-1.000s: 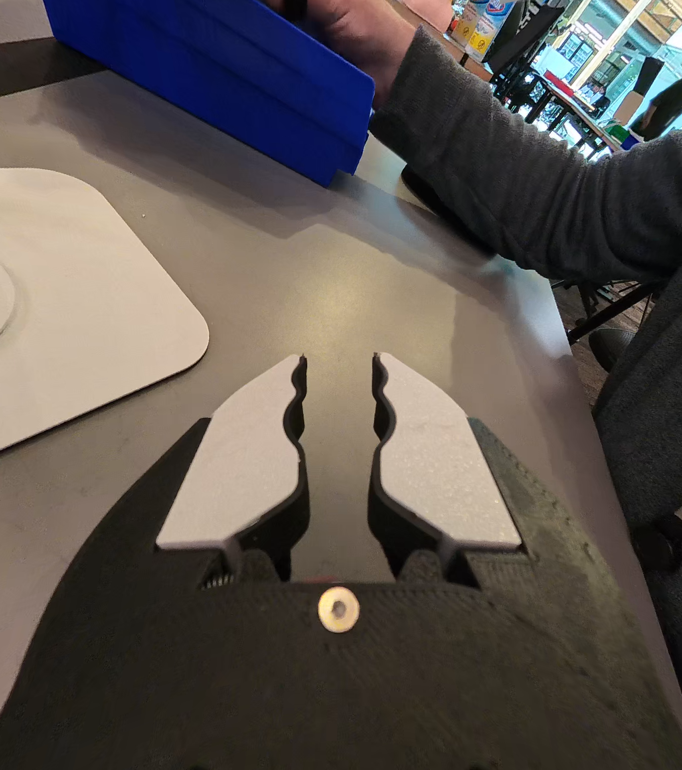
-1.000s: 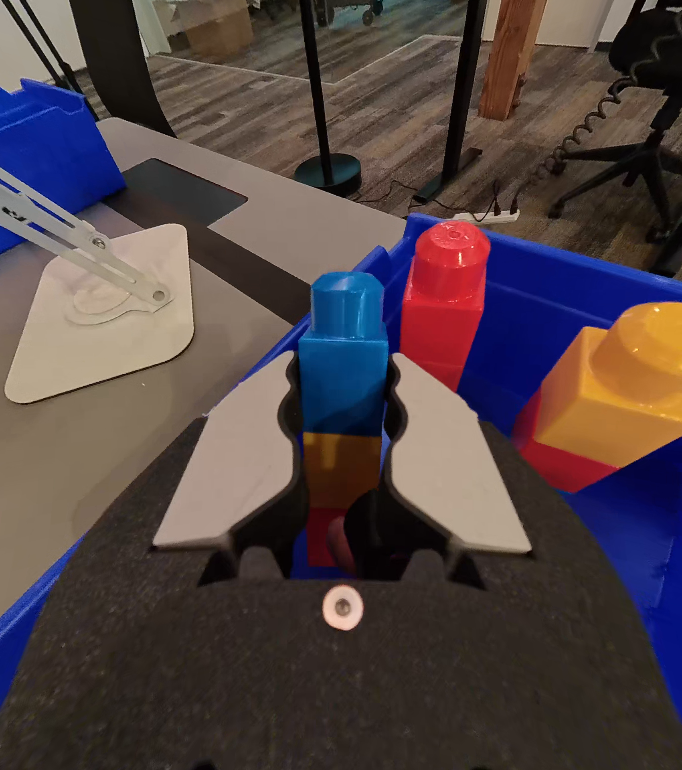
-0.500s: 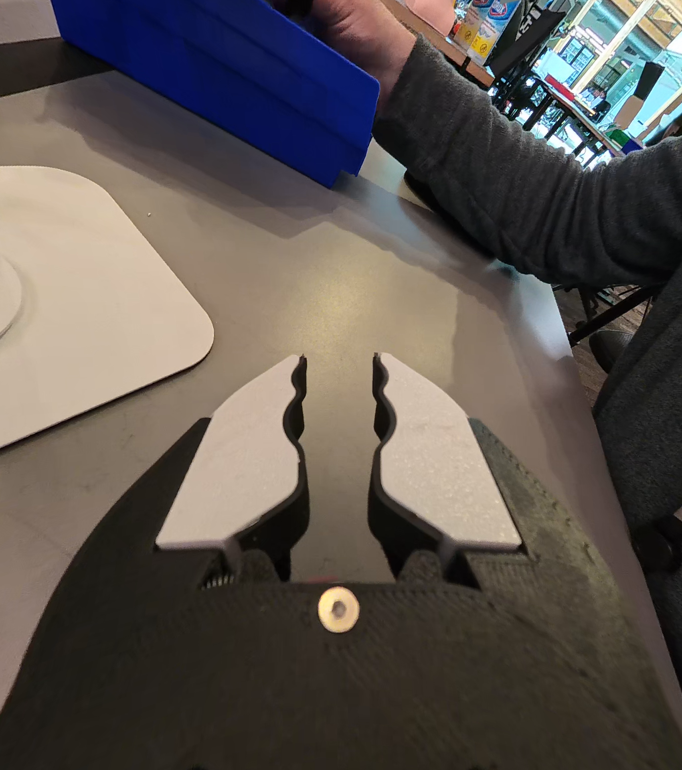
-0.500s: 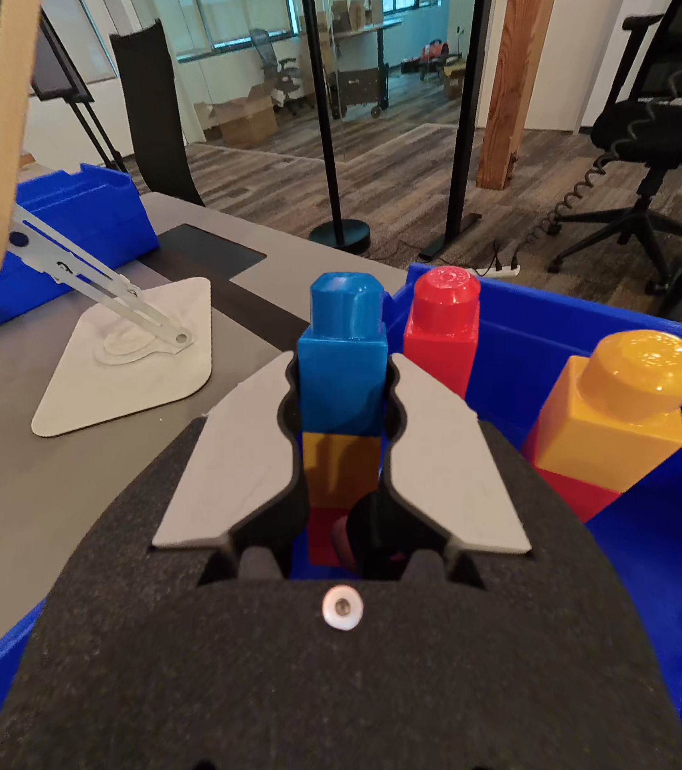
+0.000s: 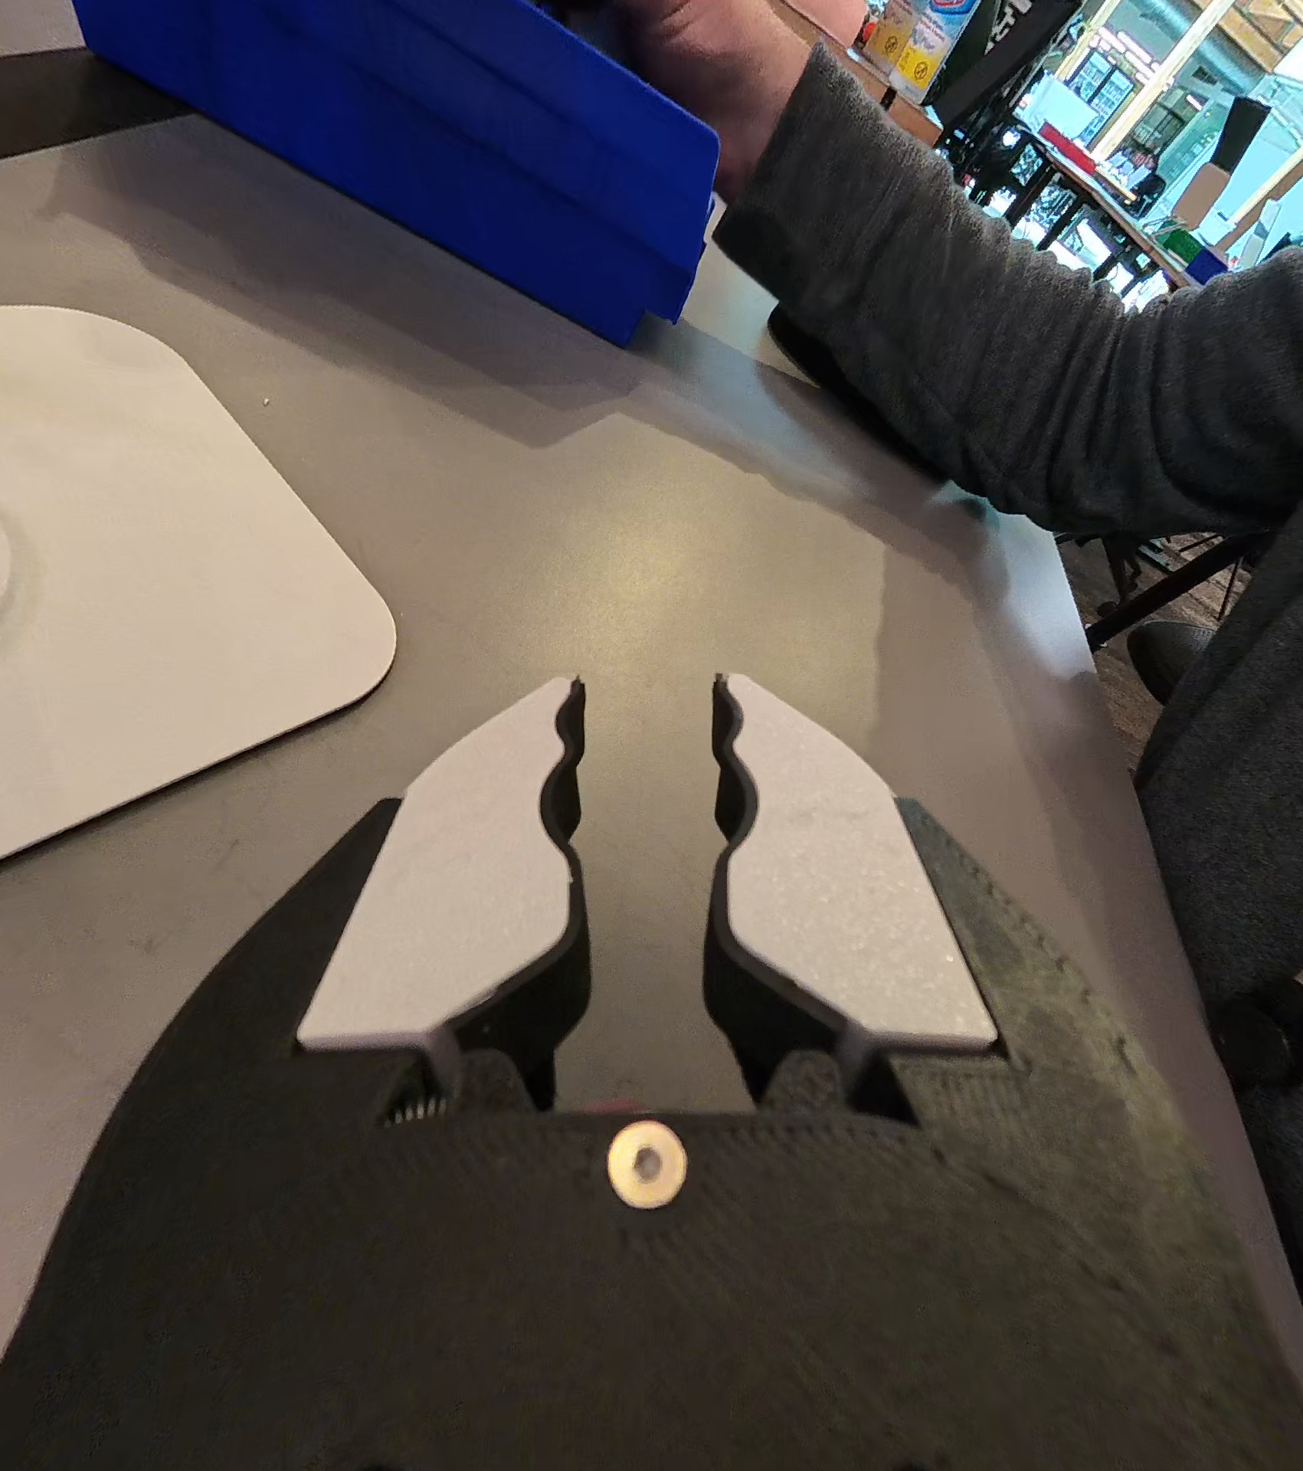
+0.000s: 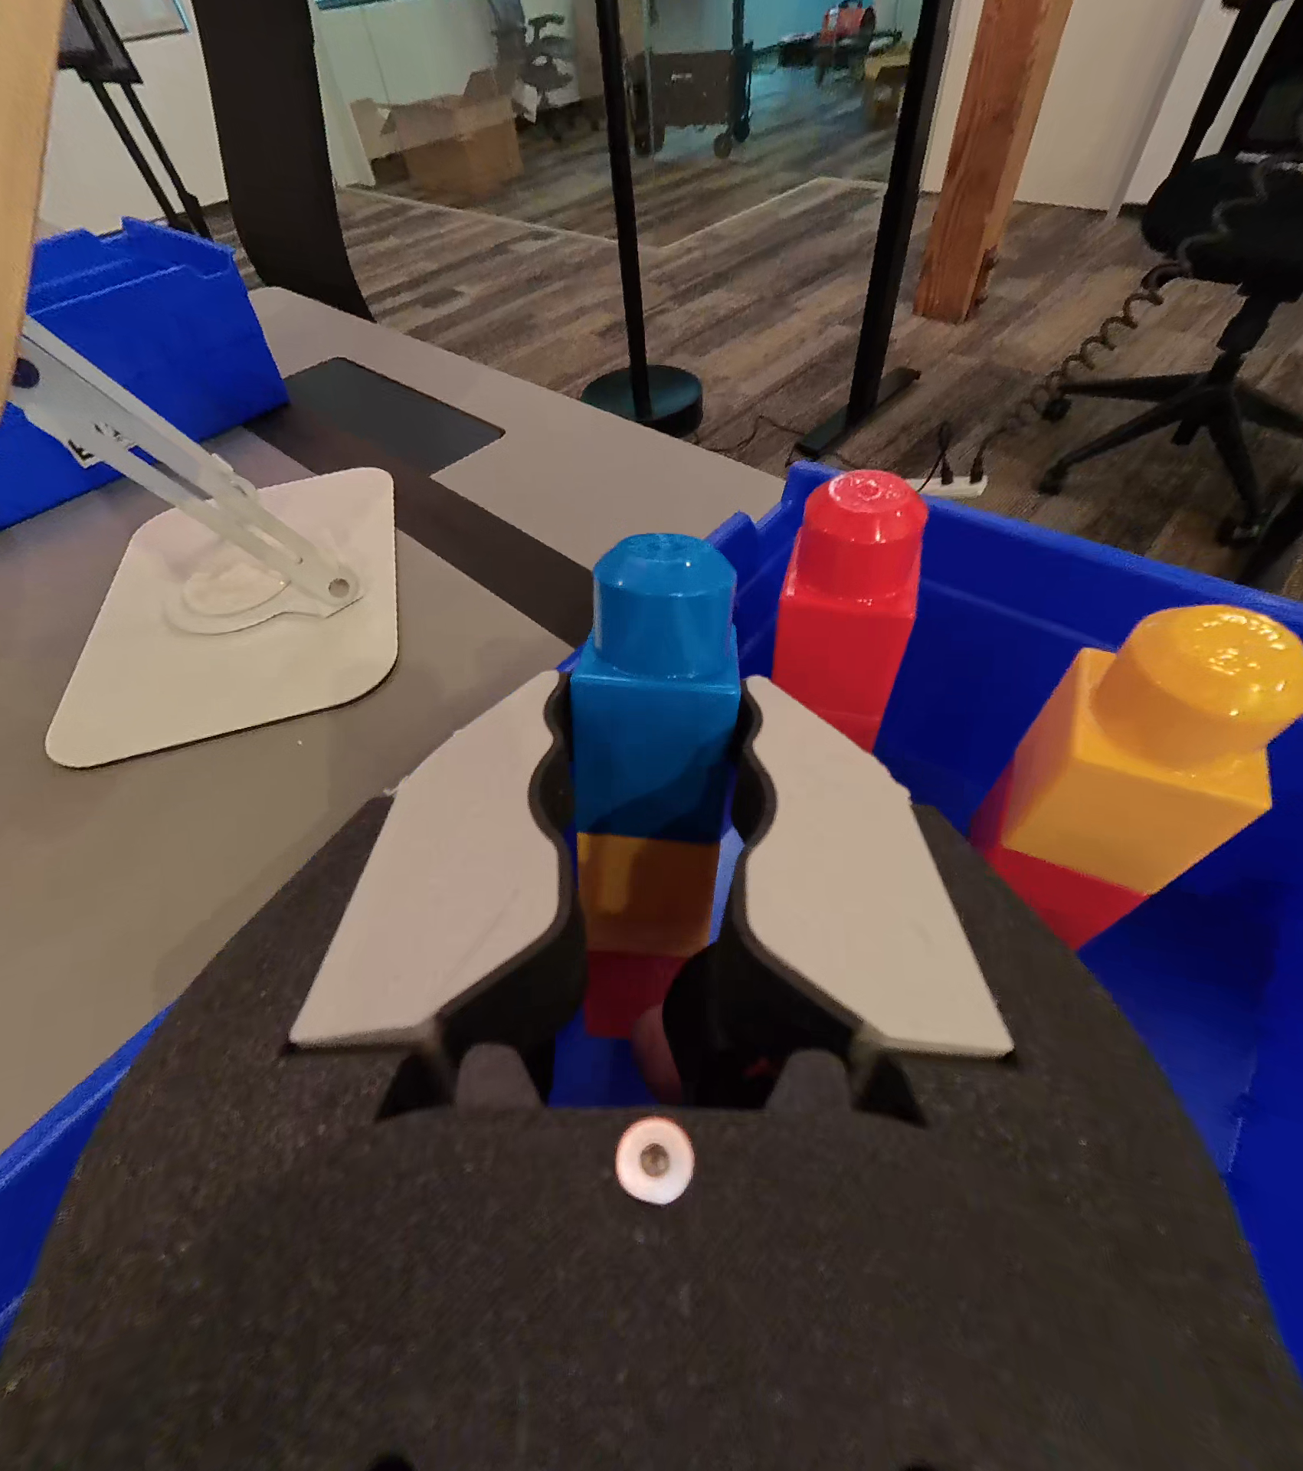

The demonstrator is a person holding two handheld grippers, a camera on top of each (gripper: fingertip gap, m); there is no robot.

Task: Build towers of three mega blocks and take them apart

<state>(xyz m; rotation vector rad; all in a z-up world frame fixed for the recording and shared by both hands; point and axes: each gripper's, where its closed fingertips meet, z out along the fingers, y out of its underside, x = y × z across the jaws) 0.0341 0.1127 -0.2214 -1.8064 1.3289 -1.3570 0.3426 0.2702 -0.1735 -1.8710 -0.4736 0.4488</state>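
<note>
Over on the left, the left gripper (image 5: 648, 684) sits low over the smooth grey tabletop (image 5: 632, 493) with its jaws a narrow gap apart and nothing between them. A flat white rounded stand base (image 5: 154, 573) lies to its left, and a blue plastic bin (image 5: 425, 135) sits farther back, with a grey-sleeved arm (image 5: 990, 350) reaching to it.

The right gripper (image 6: 652, 688) has its jaws clamped on a three-block tower (image 6: 652, 804): blue block on top, orange in the middle, red at the bottom, upright inside the bin. Just right of it stands a red block stack (image 6: 847, 613), and farther right a tilted orange-on-red stack (image 6: 1141, 764) leans in the bin.
</note>
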